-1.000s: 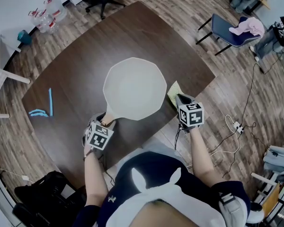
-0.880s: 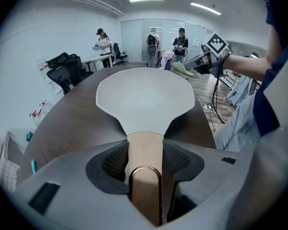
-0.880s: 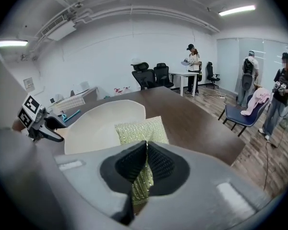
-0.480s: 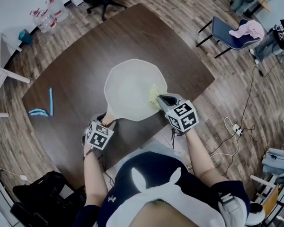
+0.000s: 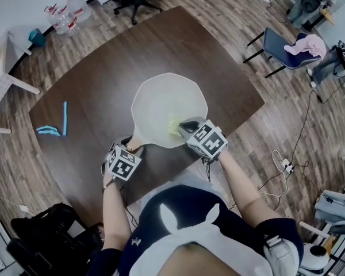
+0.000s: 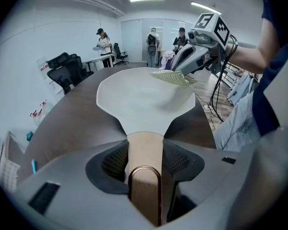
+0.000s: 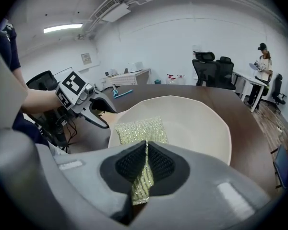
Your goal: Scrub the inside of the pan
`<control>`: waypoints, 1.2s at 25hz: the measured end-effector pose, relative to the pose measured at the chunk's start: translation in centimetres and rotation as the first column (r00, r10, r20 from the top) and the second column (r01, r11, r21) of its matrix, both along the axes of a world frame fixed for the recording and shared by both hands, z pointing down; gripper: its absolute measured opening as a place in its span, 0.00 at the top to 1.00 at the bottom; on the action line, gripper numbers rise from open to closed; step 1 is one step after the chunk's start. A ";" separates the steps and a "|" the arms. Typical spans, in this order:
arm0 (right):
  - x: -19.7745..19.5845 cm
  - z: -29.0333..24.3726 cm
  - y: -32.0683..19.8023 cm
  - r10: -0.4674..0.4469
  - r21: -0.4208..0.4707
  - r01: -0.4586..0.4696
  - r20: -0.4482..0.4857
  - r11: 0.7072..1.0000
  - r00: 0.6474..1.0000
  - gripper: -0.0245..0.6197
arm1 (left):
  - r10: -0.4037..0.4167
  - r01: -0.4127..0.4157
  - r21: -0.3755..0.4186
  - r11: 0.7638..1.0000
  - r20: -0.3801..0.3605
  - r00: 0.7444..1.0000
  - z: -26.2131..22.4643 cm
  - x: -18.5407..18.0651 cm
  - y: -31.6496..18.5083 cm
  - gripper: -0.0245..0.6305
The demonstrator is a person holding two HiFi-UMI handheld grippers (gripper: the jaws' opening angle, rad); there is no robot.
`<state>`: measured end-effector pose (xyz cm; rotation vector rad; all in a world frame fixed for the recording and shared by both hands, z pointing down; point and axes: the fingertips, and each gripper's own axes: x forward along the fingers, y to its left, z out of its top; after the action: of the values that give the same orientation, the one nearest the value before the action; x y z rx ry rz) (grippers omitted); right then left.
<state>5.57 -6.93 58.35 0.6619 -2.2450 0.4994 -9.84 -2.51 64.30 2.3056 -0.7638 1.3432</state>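
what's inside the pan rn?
Only a yellow-green scouring pad, pinched in the right gripper, over the pan interior's near side. The bottom beneath it is covered; contact can't be told.

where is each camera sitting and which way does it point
Head view: on the person's head, looking steeply down at the table and pan; forearms, torso, left gripper and right gripper show.
Left gripper view: on the left gripper, looking along the pan handle, across the pan; right forearm shows.
Right gripper view: on the right gripper, looking over its scrub pad into the pan; left forearm shows.
Shared: both gripper views show the pan and the opposite gripper.
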 end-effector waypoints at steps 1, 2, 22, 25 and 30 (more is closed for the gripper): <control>-0.4 0.2 0.2 -0.018 -0.008 0.018 -0.005 1.000 1.000 0.95 | -0.002 0.002 -0.002 1.000 0.001 1.000 0.0 0.0 0.0 0.62; -0.7 0.5 0.3 -0.036 -0.016 0.036 -0.010 0.999 0.999 0.95 | -0.001 0.001 -0.001 1.000 0.002 1.000 0.1 0.0 0.0 0.62; -5.7 4.3 3.1 -0.289 -0.202 0.271 -0.066 0.941 0.955 0.95 | -0.010 0.010 -0.003 1.000 0.002 1.000 0.2 0.0 -0.1 0.62; -5.7 5.3 2.9 -0.305 -0.220 0.280 -0.088 0.934 0.948 0.95 | -0.010 0.010 -0.001 1.000 0.002 1.000 0.2 0.1 -0.2 0.62; -6.4 5.5 2.8 -0.336 -0.235 0.309 -0.080 0.921 0.939 0.95 | -0.011 0.011 0.003 1.000 0.002 1.000 0.2 0.2 -0.2 0.62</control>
<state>-0.83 -4.08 63.81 0.1943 -2.0915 0.5159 -9.67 -2.72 64.54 2.2996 -0.7784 1.3412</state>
